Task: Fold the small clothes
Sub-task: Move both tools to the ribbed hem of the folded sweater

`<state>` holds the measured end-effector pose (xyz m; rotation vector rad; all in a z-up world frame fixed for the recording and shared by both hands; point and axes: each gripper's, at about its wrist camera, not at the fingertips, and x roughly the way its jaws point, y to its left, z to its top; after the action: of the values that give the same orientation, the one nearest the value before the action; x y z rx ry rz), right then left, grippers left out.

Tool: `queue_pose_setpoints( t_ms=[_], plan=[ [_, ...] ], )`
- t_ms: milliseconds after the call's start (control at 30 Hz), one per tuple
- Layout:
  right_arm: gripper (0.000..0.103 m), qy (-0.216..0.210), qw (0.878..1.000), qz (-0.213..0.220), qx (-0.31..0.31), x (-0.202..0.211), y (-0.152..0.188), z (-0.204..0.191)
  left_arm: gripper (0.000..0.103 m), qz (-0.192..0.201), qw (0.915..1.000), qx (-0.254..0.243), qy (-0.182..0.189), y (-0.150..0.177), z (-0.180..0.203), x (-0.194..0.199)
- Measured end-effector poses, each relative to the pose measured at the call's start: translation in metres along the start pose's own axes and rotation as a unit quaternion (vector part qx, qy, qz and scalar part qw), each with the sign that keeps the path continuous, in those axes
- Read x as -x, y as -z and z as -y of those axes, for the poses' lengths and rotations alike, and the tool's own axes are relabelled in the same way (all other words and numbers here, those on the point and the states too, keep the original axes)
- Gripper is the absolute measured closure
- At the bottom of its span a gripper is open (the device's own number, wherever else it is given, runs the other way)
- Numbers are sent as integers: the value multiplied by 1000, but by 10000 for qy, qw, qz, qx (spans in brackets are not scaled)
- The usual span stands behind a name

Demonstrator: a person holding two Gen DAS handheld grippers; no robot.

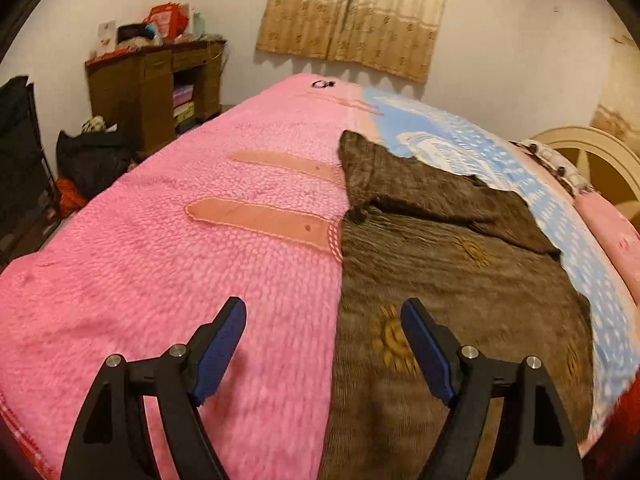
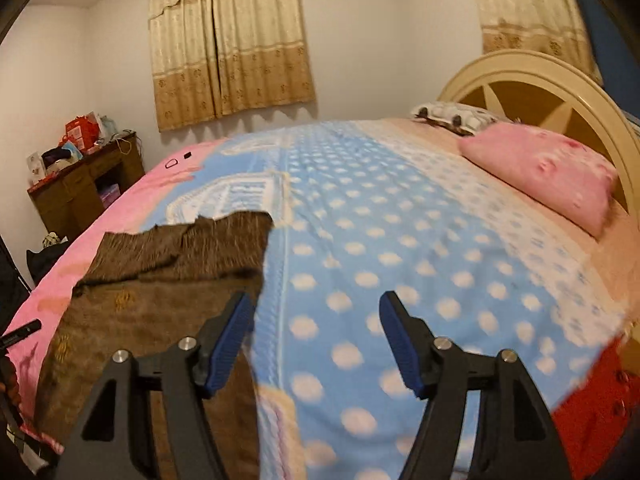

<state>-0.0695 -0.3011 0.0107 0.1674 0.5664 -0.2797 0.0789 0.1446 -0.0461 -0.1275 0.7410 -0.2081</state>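
Brown ribbed knit garment with yellow motifs lies near bed's front edge | left gripper spread, empty | right gripper spread, empty | far part seemingly folded already | pinch both near corners evenly.

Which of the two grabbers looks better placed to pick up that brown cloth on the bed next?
Probably the left gripper: its open jaws straddle the left edge of the brown garment. The right gripper, also open, points mostly at the blue dotted blanket.

Bed blanket — brown garment and pink pillow on it.
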Motion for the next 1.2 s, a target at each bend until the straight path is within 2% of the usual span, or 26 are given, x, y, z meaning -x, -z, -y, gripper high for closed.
queue_pose_setpoints(
  t_ms=[100,167,233,400,500,633,733,833,1033,1200],
  plan=[
    [33,-132,9998,4,-117,18,16,10,23,-96,9998,-182,56,14,5,12],
    [33,-444,9986,-114,-276,26,29,18,23,-152,9996,-206,77,26,6,18],
    [33,-815,9948,-377,-477,20,48,16,23,-158,9995,-208,185,39,5,27],
    [33,-1029,9876,-982,-662,1,95,1,23,-249,9973,-57,694,66,1,40],
    [33,-1226,9799,-1353,-810,-12,111,-6,23,-348,9960,-15,821,68,0,40],
    [33,-1326,9778,-1466,-701,-8,117,-15,23,-640,9932,-28,977,73,-1,33],
    [33,-1095,9809,-1546,-435,-3,130,-20,23,-851,9911,145,1018,83,-4,24],
    [33,-1089,9767,-1755,-579,-9,143,-16,23,-742,9920,123,1012,90,-3,25],
    [33,-1108,9735,-1899,-629,-16,152,-13,23,-1108,9856,-354,1225,98,13,27],
    [33,-1197,9718,-1930,-628,-14,154,-11,23,-1138,9847,-178,1311,100,10,27]
  ],
)
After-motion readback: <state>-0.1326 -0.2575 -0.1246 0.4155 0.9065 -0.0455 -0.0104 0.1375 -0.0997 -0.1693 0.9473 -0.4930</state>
